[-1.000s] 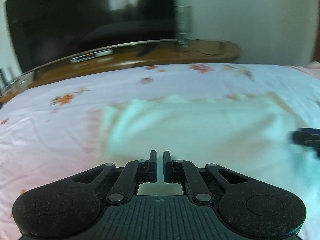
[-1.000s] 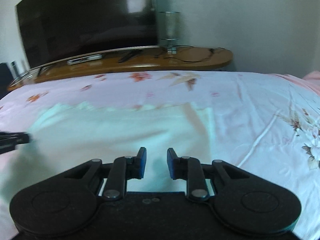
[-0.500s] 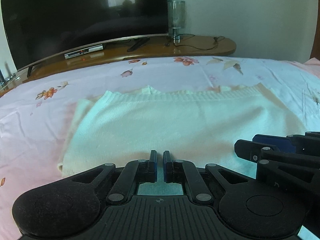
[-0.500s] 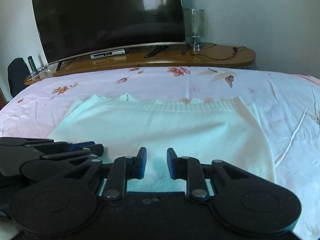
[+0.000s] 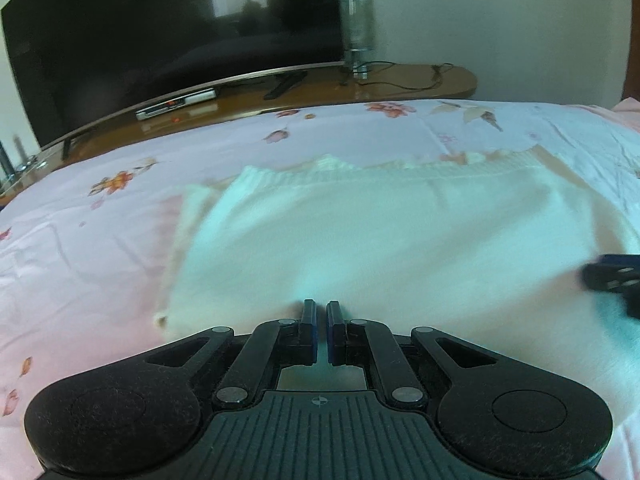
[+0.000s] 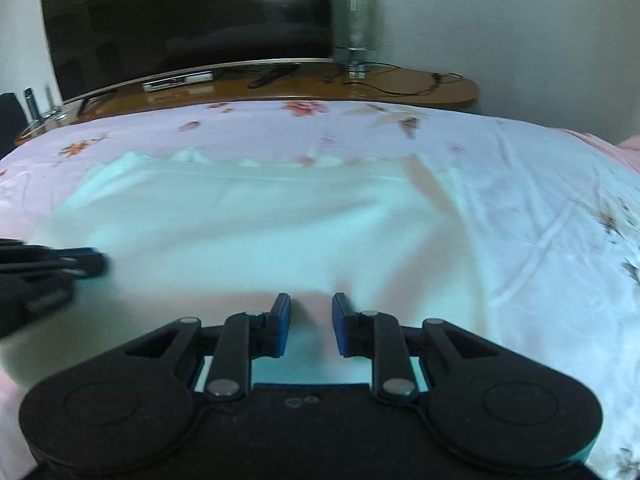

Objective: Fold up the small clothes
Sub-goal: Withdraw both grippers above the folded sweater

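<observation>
On floral sheet (image 5: 80, 240), flat rectangular ribbed white knit (image 5: 380, 240).

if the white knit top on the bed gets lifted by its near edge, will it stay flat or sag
The top would probably sag: it looks like soft knit with a ribbed far hem. It seems light, lying flat on the sheet. The knit likely grips rather than slips.
</observation>
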A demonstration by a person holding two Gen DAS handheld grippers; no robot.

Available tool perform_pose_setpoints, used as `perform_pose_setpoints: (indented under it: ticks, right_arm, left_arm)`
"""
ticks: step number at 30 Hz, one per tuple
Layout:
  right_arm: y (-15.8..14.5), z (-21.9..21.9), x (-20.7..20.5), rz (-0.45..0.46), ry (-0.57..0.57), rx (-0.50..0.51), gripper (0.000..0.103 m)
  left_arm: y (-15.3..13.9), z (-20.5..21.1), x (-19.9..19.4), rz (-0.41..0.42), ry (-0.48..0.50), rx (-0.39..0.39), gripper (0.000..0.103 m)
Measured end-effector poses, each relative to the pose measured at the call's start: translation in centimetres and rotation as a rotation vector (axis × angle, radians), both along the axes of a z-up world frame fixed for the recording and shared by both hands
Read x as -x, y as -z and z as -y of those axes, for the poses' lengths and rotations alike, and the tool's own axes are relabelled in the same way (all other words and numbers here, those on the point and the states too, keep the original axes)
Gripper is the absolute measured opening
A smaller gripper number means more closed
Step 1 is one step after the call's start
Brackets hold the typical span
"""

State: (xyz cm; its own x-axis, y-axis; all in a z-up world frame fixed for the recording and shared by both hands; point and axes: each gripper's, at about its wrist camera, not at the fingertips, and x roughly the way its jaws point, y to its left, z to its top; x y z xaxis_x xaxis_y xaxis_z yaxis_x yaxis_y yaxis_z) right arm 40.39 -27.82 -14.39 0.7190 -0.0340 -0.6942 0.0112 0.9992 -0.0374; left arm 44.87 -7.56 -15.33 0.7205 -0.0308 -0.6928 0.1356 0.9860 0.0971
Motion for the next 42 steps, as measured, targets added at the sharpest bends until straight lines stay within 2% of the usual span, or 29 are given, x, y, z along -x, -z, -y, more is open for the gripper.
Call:
perform_pose_setpoints:
  ticks: [7, 14, 18, 24, 29, 42]
  right_arm:
    - [0.1, 3.3, 2.2, 0.010, 0.078, 0.014, 0.022]
    - [-0.2, 4.0, 3.4, 0.005, 0.123, 0.021, 0.024]
    - [-1.4, 2.9, 4.4, 0.028, 0.106, -0.021, 0.025]
    - [-2.9, -1.2, 6.2, 0.069, 0.007, -0.066, 0.025]
    - [-2.6, -5.0, 6.9, 0.050, -0.078, -0.085, 0.025]
    - [-0.6, -7.1, 7.4, 0.001, -0.095, -0.040, 0.026]
  left_arm:
    - [0.3, -1.9, 0.9, -0.002, -0.059, -0.020, 0.005]
    - [-0.3, -3.3, 2.0, -0.017, -0.097, -0.010, 0.005]
    - [-1.4, -3.3, 3.6, -0.012, -0.080, 0.017, 0.005]
    - [-2.9, -1.1, 6.4, 0.011, 0.016, 0.073, 0.005]
    - [-2.8, 0.7, 7.8, 0.002, 0.067, 0.093, 0.006]
    - [0.0, 0.4, 7.7, -0.032, 0.028, 0.082, 0.006]
